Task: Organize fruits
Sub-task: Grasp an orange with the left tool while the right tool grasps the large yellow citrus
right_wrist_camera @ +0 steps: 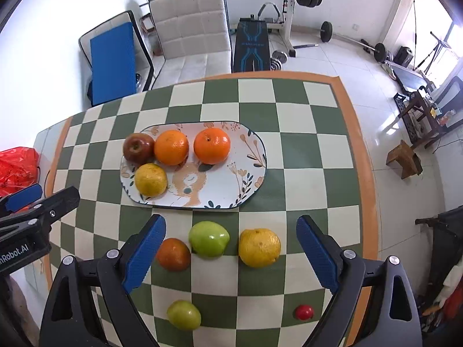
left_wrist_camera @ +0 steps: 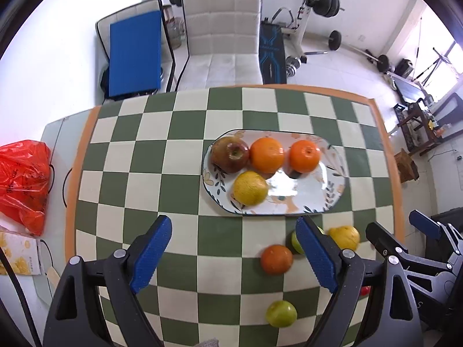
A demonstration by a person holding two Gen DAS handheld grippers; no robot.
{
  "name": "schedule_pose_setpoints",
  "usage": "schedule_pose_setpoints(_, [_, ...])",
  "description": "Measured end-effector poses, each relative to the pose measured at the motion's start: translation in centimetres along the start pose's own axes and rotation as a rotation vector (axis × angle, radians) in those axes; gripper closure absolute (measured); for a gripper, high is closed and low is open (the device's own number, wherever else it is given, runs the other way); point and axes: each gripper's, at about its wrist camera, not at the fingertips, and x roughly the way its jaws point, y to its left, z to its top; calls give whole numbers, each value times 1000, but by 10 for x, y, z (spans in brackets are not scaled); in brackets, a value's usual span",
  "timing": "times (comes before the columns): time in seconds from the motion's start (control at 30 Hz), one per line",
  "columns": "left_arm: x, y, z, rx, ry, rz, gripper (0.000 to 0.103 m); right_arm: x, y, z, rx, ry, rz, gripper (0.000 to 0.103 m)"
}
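An oval flowered plate holds a dark red apple, two oranges and a yellow citrus. On the checked cloth in front of it lie a dark orange fruit, a green apple, a yellow citrus, a small green fruit and a small red fruit. My right gripper is open above the green apple. My left gripper is open over bare cloth.
A red plastic bag and a yellow-printed box sit left of the table. A padded chair stands beyond the far edge, with weights behind. The cloth's orange border marks the right table edge; a small wooden stool stands on the floor.
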Motion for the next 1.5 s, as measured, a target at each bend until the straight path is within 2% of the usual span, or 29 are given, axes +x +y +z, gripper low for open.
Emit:
schedule_pose_setpoints(0.47, [-80, -8, -40, 17, -110, -44, 15, -103, -1, -46, -2, -128, 40, 9])
schedule_pose_setpoints(0.63, [-93, -10, -46, 18, -130, -61, 15, -124, 0, -54, 8, -159, 61, 9])
schedule_pose_setpoints(0.77, [-92, -13, -46, 15, -132, -45, 15, -127, -3, -55, 31, -159, 103, 9])
schedule_pose_setpoints(0.87, [-79, -17, -43, 29, -108, 2, 0, -113, -13, -54, 71, -149, 145, 9])
schedule_pose_setpoints(1.03, [-33, -22, -39, 27, -21, 29, 0, -62, -38, -51, 136, -61, 164, 9])
schedule_pose_setpoints(1.2, [44, -28, -38, -24, 173, 3, 0, 26, -64, -48, 208, 94, 173, 10])
schedule_pose_setpoints(1.4, [122, -50, -48, 2, 348, -17, 0, 121, -82, -51, 248, 256, 163, 25])
schedule_pose_setpoints(1.5, [152, -64, -53, 52, 401, -10, 1, 147, -79, -52, 218, 298, 154, 25])
